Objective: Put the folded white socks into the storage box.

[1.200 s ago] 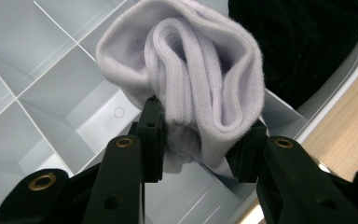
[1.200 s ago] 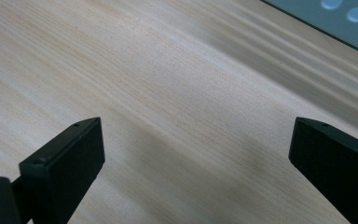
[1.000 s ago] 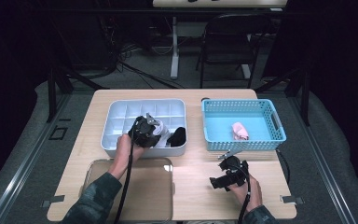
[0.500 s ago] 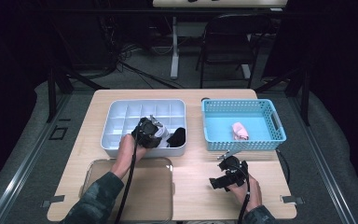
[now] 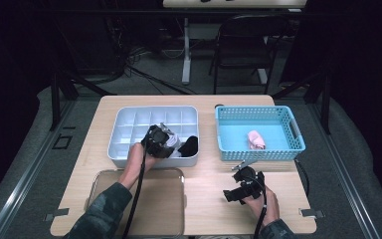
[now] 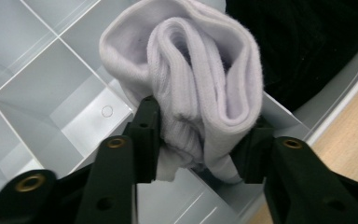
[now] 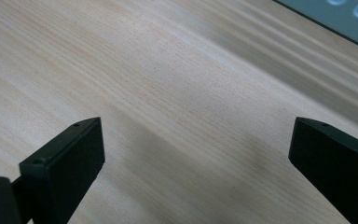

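left gripper jaws, just opening, are flanking a rolled white sock mid-frame, pads touching it, over a divided white tray | right gripper is gaping wide and empty above the table | sock is looking soft, light, squashy; gripping mid-roll seems best | counting: one white sock, one black sock, one pink roll in the blue basket

White sock: ribbed knit cloth, soft, matt. Divided tray: smooth white plastic, slight sheen. Tabletop: pale wood grain, matt. Basket: blue perforated plastic.
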`<state>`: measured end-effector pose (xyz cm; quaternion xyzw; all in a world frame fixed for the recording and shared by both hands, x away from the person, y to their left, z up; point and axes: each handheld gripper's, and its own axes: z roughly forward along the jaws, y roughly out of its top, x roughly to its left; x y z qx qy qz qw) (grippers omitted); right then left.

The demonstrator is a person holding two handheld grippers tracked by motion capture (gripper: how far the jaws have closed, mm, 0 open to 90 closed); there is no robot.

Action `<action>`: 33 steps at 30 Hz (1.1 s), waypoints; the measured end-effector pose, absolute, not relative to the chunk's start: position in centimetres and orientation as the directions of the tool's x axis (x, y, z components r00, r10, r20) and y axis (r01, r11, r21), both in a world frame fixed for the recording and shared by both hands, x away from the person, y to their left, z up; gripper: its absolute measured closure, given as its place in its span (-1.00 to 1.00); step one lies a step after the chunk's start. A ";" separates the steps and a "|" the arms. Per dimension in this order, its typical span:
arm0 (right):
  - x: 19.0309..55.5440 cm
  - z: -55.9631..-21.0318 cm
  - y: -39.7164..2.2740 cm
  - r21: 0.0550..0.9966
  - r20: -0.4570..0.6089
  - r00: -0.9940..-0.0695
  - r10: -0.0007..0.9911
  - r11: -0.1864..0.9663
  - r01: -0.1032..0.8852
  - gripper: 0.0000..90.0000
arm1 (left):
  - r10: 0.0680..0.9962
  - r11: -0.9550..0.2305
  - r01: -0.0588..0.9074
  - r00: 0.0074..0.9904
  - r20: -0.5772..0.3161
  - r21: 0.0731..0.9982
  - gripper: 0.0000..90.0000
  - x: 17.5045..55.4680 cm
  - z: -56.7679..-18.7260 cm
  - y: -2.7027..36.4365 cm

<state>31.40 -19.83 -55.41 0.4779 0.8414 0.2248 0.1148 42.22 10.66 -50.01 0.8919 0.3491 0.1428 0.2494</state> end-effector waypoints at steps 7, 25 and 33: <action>31.4 -55.3 -20.0 0.484 0.020 -0.515 0.857 0.442 0.755 -0.93 | 0.710 -0.603 0.565 0.702 0.056 0.563 -0.21 42.0 -48.3 11.3; 31.4 -55.5 -19.7 0.482 0.029 -0.523 0.852 0.447 0.754 -0.92 | 0.681 -0.600 0.582 0.731 -0.031 0.549 0.12 43.2 -49.3 11.4; 31.4 -55.6 -19.6 0.480 0.032 -0.524 0.851 0.446 0.755 -0.91 | 0.673 -0.600 0.584 0.738 -0.051 0.546 0.42 43.3 -49.8 11.4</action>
